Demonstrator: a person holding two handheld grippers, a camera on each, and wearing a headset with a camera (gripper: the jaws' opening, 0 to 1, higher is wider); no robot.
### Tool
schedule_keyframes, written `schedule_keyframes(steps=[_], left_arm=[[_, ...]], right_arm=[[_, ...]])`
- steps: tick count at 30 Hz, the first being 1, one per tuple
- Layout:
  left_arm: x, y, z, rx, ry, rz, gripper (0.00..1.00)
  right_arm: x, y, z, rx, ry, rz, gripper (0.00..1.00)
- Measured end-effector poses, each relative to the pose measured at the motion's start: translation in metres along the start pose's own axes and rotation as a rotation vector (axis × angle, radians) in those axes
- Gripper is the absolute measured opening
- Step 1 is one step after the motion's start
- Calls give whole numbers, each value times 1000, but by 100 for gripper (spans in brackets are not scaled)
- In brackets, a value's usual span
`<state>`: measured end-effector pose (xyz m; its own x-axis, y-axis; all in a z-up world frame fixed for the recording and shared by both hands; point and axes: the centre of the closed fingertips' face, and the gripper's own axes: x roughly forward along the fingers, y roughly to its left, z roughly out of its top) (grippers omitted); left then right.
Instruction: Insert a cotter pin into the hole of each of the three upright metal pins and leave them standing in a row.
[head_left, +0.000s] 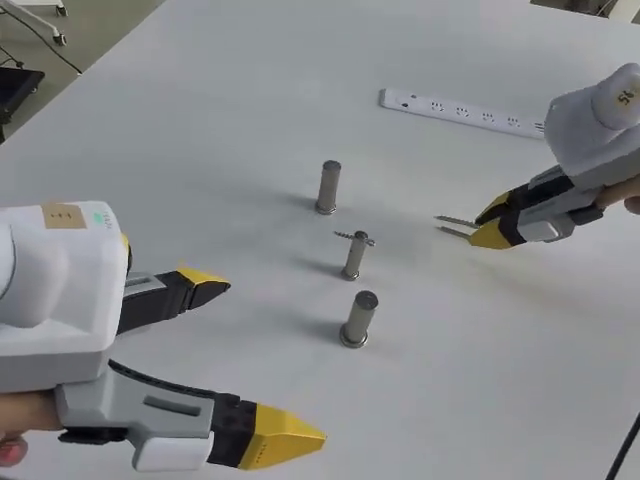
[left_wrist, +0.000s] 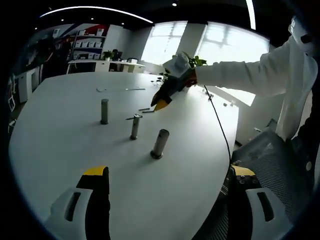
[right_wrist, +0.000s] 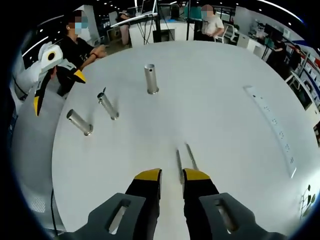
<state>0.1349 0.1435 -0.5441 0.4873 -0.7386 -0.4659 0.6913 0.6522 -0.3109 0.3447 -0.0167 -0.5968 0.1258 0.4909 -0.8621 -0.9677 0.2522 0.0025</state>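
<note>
Far left, the left gripper (head_left: 258, 360) hangs low over the near side of the worktop (head_left: 200, 120). Its jaws are spread wide, yellow tips well apart, nothing btwn them. The left gripper view has the same wide gap w/ bare white surface in it. This gripper is well apart from the pins.

Mid-worktop, 3 metal pins stand on their bases in a row running away from the person, approx. evenly spaced.
- Near metal pin (head_left: 357, 318): standing, plain flat top.
- Middle metal pin (head_left: 353, 258): standing, w/ a fitted cotter pin (head_left: 352, 236) through its top end, sticking out sideways.
- Far metal pin (head_left: 328, 187): standing, plain flat top.

Right of the row, the right gripper (head_left: 492, 226) is held just above the worktop, tips pointing at the row, roughly level w/ the middle one. Its jaws are drawn in close, leaving a narrow slot. Pinched there is a loose cotter pin (head_left: 455, 226), both legs poking fwd toward the row. The legs' ends stop short of the pins, clear gap btwn them. In the left gripper view a white sleeve (left_wrist: 240, 70) runs back from this gripper.

Further right and farther back, a white power strip (head_left: 460, 112) lies flat on the worktop, well apart from the row.
</note>
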Motion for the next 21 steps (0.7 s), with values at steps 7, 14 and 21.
schedule_keyframes(steps=[7,14,21], left_arm=[[1,0,-1,-9,-3,2,99],[-1,4,-1,-14,-7,12,99],[-2,4,-3,-16,3,10,99]], right_arm=[[8,-2,-7,-56,72,4,13],[12,-2,-7,-108,115,18,12],[12,-1,-7,-126,145,29,8]])
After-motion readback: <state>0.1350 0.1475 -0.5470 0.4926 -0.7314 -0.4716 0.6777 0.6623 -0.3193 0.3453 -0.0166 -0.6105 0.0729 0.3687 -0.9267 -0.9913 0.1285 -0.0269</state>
